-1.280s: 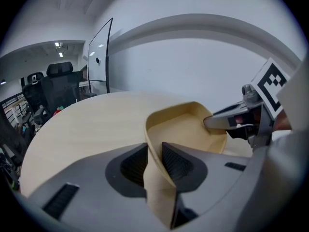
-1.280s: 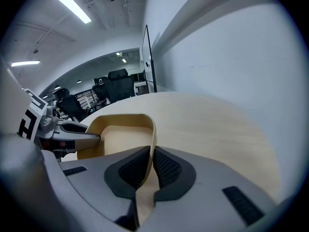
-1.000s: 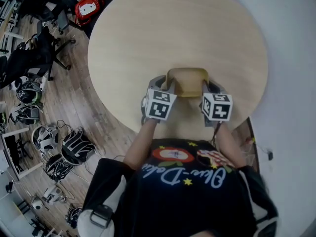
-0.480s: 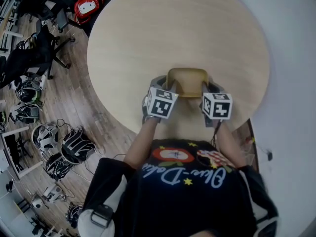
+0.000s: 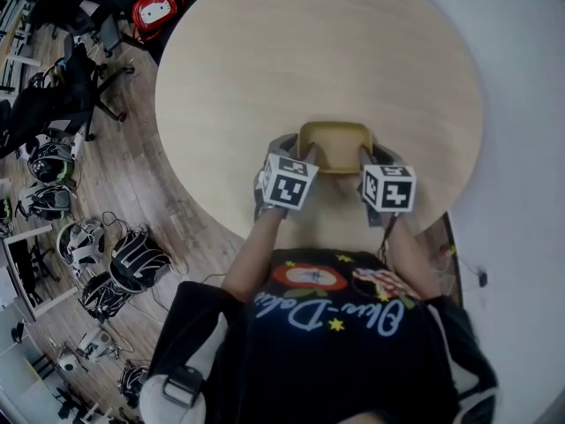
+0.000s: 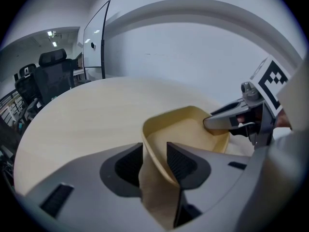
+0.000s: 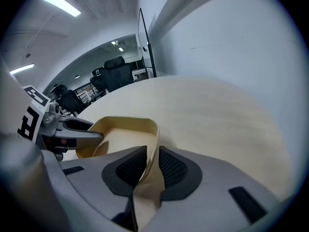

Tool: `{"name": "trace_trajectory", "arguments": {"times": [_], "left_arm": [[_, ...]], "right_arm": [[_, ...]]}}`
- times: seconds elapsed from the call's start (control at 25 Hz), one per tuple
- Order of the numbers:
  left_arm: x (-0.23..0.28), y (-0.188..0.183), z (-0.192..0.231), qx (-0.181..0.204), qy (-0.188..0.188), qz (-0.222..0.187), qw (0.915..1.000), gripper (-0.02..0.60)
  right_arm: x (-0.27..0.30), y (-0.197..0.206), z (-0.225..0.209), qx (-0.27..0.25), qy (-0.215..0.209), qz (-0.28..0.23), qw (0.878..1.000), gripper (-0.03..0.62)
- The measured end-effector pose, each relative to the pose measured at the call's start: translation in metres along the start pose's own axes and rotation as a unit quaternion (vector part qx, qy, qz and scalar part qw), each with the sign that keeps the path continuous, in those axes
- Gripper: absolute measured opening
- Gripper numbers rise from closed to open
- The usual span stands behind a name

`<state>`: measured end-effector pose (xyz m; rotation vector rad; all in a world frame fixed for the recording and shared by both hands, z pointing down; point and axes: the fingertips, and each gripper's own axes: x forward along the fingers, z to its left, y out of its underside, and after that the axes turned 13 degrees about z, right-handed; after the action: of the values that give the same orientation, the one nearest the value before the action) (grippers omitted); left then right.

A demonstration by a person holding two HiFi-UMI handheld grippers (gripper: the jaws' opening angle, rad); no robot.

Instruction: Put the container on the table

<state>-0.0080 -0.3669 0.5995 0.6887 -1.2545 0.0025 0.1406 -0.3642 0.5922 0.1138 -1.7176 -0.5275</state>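
the yellow container (image 5: 334,146) sits on the round table (image 5: 318,51) near its 6 o'clock edge. the left claw (image 6: 154,151) has just been opening, its jaws loose around the container's wall. the right claw (image 7: 152,153) pinches the opposite wall.

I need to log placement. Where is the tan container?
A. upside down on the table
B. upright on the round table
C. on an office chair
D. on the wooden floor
B: the container sits open side up on the round table, near the person's edge.
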Motion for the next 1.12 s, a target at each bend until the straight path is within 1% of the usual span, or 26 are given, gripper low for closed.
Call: {"name": "trace_trajectory", "arguments": {"times": [0.2, 0.4, 0.52, 0.68, 0.96, 1.12], "left_arm": [[-0.001, 0.002, 0.0, 0.0, -0.003, 0.002, 1.0, 0.155], [-0.017, -0.005, 0.004, 0.003, -0.01, -0.017, 0.9998, 0.155], [-0.03, -0.011, 0.008, 0.0, -0.027, -0.038, 0.9989, 0.155], [-0.054, -0.018, 0.012, -0.005, -0.049, -0.072, 0.9962, 0.155], [-0.101, -0.036, 0.004, 0.0, -0.057, -0.135, 0.9892, 0.153], [-0.122, -0.043, -0.007, 0.012, -0.055, -0.162, 0.9852, 0.153]], "right_arm": [[-0.003, 0.0, -0.005, 0.004, 0.008, -0.004, 1.0, 0.074], [-0.014, -0.009, -0.002, 0.008, 0.007, -0.022, 1.0, 0.078], [-0.023, -0.016, -0.005, 0.007, 0.014, -0.041, 0.999, 0.078], [-0.044, -0.028, -0.006, -0.005, 0.031, -0.082, 0.996, 0.078], [-0.085, -0.048, 0.011, -0.023, 0.018, -0.159, 0.987, 0.077], [-0.108, -0.053, 0.019, -0.046, 0.027, -0.195, 0.979, 0.039]]}}
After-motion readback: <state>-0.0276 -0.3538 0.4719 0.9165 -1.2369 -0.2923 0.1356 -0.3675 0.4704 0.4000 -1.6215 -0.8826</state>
